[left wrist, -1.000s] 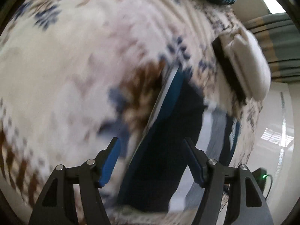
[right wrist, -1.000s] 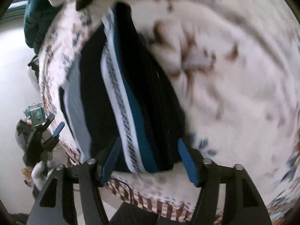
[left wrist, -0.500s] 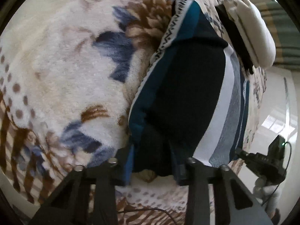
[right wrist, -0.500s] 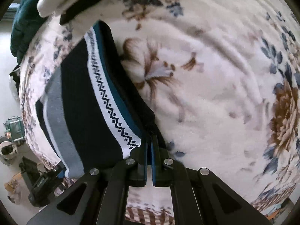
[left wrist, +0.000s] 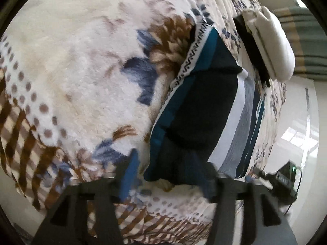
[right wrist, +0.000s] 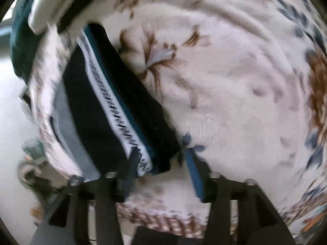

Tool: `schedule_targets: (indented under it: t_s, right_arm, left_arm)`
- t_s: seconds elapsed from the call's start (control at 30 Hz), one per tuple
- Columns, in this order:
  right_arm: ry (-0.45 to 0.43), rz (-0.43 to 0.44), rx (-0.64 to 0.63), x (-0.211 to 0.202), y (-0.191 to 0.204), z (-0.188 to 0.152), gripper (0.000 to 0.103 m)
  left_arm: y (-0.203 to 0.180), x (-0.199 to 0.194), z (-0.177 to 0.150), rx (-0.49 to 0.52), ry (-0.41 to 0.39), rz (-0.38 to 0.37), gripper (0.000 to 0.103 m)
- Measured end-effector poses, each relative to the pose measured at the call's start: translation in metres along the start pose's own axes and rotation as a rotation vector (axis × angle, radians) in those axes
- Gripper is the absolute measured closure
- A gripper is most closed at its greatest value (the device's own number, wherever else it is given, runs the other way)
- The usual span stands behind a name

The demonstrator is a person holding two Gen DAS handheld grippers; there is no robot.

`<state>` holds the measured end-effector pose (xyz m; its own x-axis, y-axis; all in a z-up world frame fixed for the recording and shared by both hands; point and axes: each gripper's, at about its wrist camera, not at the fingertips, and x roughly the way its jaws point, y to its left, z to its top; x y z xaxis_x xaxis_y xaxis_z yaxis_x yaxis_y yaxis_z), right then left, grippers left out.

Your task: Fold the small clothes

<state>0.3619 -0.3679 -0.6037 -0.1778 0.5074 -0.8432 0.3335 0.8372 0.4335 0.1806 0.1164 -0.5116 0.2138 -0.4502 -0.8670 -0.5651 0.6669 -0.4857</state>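
A small dark navy garment [left wrist: 204, 110] with teal, white zigzag and grey stripes lies folded on a fluffy floral blanket [left wrist: 81, 71]. My left gripper [left wrist: 165, 173] is open, its blue-padded fingers straddling the garment's near corner. In the right wrist view the same garment [right wrist: 106, 110] lies on the left, and my right gripper [right wrist: 161, 171] is open around its near corner. Neither gripper holds the cloth.
A white and black folded item [left wrist: 269, 47] lies at the far edge of the blanket, also in the right wrist view [right wrist: 53, 6]. A dark teal cloth [right wrist: 20, 47] sits beyond it. The bed edge and pale floor [left wrist: 296, 132] lie to the right.
Both grippers were shut on the garment's near corners half a second ago. They have now opened and let go. The garment stays flat on the blanket.
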Motion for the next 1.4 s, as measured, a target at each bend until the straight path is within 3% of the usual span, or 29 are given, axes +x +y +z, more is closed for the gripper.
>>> schedule_targets:
  t_s: [0.1, 0.2, 0.23, 0.3, 0.37, 0.43, 0.5, 0.53, 0.6, 0.67, 0.7, 0.73, 0.87, 1.0, 1.07, 1.13, 1.23, 1.3, 1.33, 1.37, 1.4]
  right_arm:
    - [0.085, -0.036, -0.089, 0.017, 0.007, -0.010, 0.043]
    - [0.118, -0.053, -0.148, 0.043, 0.015, -0.014, 0.047]
    - [0.117, -0.077, -0.170, 0.052, 0.019, -0.014, 0.071]
    - [0.112, -0.160, -0.236, 0.064, 0.029, -0.016, 0.099]
    - [0.100, -0.247, -0.317, 0.066, 0.042, -0.022, 0.101]
    - [0.081, -0.459, -0.437, 0.067, 0.054, -0.030, 0.103]
    - [0.052, -0.554, -0.473, 0.063, 0.053, -0.031, 0.103]
    - [0.054, -0.542, -0.444, 0.058, 0.047, -0.028, 0.103]
    - [0.058, -0.390, -0.331, 0.042, 0.031, -0.016, 0.102]
    - [0.077, -0.210, -0.194, 0.029, 0.015, -0.006, 0.086]
    - [0.076, -0.168, -0.155, 0.026, 0.010, -0.004, 0.065]
    - [0.070, -0.138, -0.132, 0.022, 0.005, -0.003, 0.052]
    - [0.037, -0.165, -0.157, 0.017, 0.004, -0.003, 0.051]
    - [0.025, -0.035, -0.153, 0.003, -0.004, 0.001, 0.047]
    - [0.027, -0.013, -0.154, 0.000, -0.003, 0.009, 0.047]
    - [-0.001, -0.023, -0.164, -0.001, 0.010, 0.014, 0.047]
    - [-0.069, 0.027, -0.186, -0.007, 0.035, 0.035, 0.047]
    - [-0.106, 0.022, -0.200, -0.009, 0.049, 0.057, 0.047]
    - [-0.124, 0.029, -0.207, -0.010, 0.057, 0.067, 0.047]
    - [-0.133, 0.038, -0.211, -0.011, 0.065, 0.076, 0.047]
    - [-0.143, 0.034, -0.212, -0.012, 0.071, 0.083, 0.047]
  left_arm:
    - [0.004, 0.008, -0.003, -0.046, 0.016, -0.037, 0.044]
    - [-0.002, 0.018, -0.006, -0.030, 0.026, -0.027, 0.044]
    - [-0.006, 0.023, -0.007, -0.012, 0.031, -0.013, 0.044]
    - [-0.010, 0.028, -0.008, 0.010, 0.043, -0.002, 0.044]
    - [-0.013, 0.035, -0.007, 0.025, 0.055, 0.014, 0.044]
    - [-0.014, 0.037, -0.005, 0.029, 0.058, 0.013, 0.044]
    - [-0.014, 0.036, -0.003, 0.025, 0.049, 0.008, 0.044]
    - [-0.014, 0.034, -0.002, 0.017, 0.045, 0.004, 0.044]
    - [-0.012, 0.030, -0.001, 0.005, 0.036, -0.008, 0.044]
    - [-0.010, 0.027, -0.001, -0.003, 0.031, -0.012, 0.044]
    - [-0.009, 0.026, -0.001, -0.004, 0.031, -0.014, 0.044]
    - [-0.008, 0.025, -0.001, -0.008, 0.034, -0.015, 0.044]
    - [-0.005, 0.019, 0.001, -0.022, 0.017, -0.025, 0.044]
    - [-0.006, 0.011, 0.017, 0.005, -0.019, -0.045, 0.034]
    - [-0.012, 0.012, 0.036, 0.013, -0.047, -0.048, 0.033]
    - [-0.021, 0.013, 0.063, 0.024, -0.096, -0.075, 0.033]
    - [-0.036, 0.022, 0.107, 0.042, -0.128, -0.114, 0.033]
    - [-0.044, 0.033, 0.127, 0.052, -0.138, -0.103, 0.039]
    - [-0.047, 0.039, 0.138, 0.071, -0.148, -0.113, 0.076]
    - [-0.050, 0.045, 0.148, 0.078, -0.135, -0.117, 0.085]
    - [-0.053, 0.047, 0.153, 0.085, -0.127, -0.121, 0.085]
